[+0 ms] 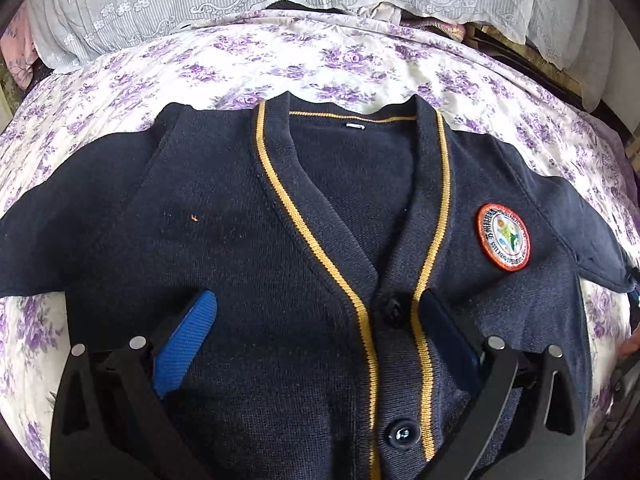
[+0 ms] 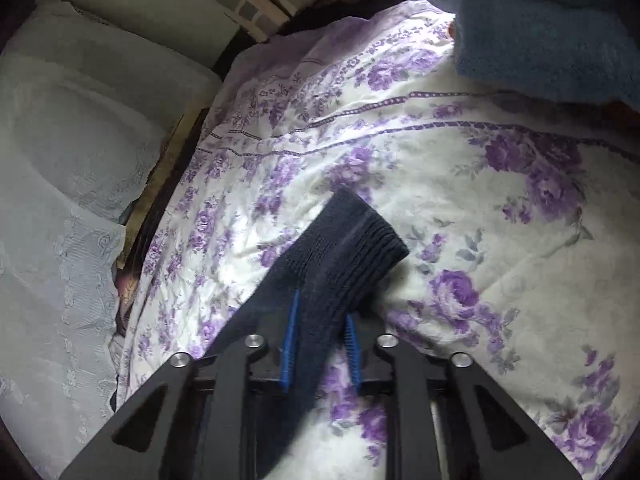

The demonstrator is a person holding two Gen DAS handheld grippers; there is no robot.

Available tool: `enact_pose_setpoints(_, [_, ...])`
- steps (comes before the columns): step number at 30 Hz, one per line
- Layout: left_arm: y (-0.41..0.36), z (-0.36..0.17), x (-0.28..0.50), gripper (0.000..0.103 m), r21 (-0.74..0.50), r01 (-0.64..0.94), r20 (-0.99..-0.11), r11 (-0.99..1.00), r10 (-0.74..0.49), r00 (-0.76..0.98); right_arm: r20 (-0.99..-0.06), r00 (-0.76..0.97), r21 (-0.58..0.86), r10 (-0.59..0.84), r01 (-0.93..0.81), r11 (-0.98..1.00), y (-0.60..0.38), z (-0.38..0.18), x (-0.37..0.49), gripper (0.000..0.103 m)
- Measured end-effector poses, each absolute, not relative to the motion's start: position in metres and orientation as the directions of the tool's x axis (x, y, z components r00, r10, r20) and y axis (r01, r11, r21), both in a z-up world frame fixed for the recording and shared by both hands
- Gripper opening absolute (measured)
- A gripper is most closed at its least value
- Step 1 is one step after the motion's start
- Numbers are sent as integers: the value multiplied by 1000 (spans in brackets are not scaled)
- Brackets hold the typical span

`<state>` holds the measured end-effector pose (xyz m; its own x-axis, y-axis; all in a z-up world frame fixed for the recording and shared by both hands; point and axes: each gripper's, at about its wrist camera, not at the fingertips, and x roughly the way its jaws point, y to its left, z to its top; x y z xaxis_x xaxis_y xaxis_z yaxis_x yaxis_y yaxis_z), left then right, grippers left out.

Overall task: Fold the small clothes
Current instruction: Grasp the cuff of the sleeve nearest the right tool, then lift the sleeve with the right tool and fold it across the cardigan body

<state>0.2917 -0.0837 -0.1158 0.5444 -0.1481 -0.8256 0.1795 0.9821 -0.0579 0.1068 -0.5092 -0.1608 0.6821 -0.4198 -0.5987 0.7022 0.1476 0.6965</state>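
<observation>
1. One navy cardigan [image 1: 248, 248] lies front-up and spread flat on the purple-floral bedsheet [image 1: 360, 64].
2. It shows two black buttons [image 1: 402, 434], gold trim and one round badge [image 1: 503, 237].
3. The left gripper [image 1: 316, 320] hovers over the chest, jaws wide, holding nothing.
4. The right gripper [image 2: 320, 336] is closed on one ribbed sleeve cuff [image 2: 352, 248].
5. One blue towel [image 2: 540, 28] lies beyond.
</observation>
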Motion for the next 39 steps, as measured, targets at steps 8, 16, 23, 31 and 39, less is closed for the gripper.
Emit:
enact_pose_setpoints(8, [-79,-108,286,99,-42,176,-823,983,-134,553,-516,773,770,-370,608,195,-511,-149,107,11])
enact_pose_setpoints(16, [-31,-76,283,99,95,55,-762,994,37,646,-413,866,791,-283,495,360,-495,-107,128,11])
enact_pose_setpoints(23, [-1,-104,313,99,80,26,-816,996,50,576,-364,914,763,-176,402,506,-461,-74,152,11])
enact_pose_setpoints(31, [-14,-107,308,99,195,12,-774,981,147,616,-339,938,706,-70,303,640,-410,-46,171,10])
enact_pose_setpoints(39, [10,-92,312,99,25,22,-819,999,8,574,-330,944,670,-6,239,703,-360,-20,191,10])
